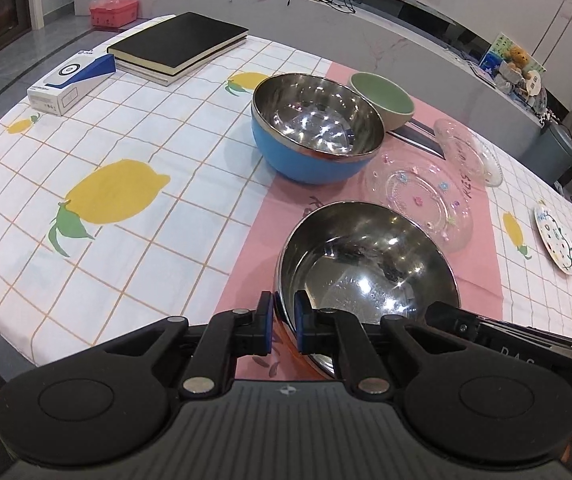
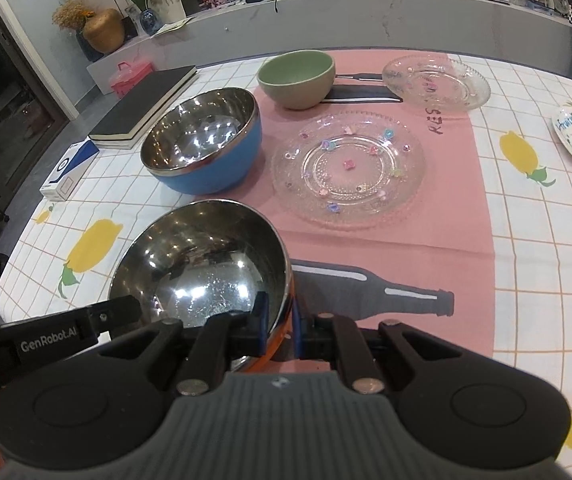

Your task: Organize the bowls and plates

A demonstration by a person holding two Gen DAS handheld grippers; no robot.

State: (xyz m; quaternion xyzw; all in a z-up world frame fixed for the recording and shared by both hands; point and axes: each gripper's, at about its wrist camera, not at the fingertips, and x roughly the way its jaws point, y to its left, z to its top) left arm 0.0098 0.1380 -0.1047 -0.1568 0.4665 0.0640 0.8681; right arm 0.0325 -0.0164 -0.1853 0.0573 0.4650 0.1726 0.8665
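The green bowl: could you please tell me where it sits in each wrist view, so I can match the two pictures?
Left wrist view: the green bowl is right of centre in the upper half, just behind and to the right of the blue bowl.
Right wrist view: the green bowl is at upper centre, on the pink cloth, behind and to the right of the blue bowl.
Shared landmark: the blue bowl with its shiny steel inside.

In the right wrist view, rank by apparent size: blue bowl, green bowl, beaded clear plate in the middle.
1. Beaded clear plate
2. Blue bowl
3. Green bowl; it sits farther back, so true size is unsure.
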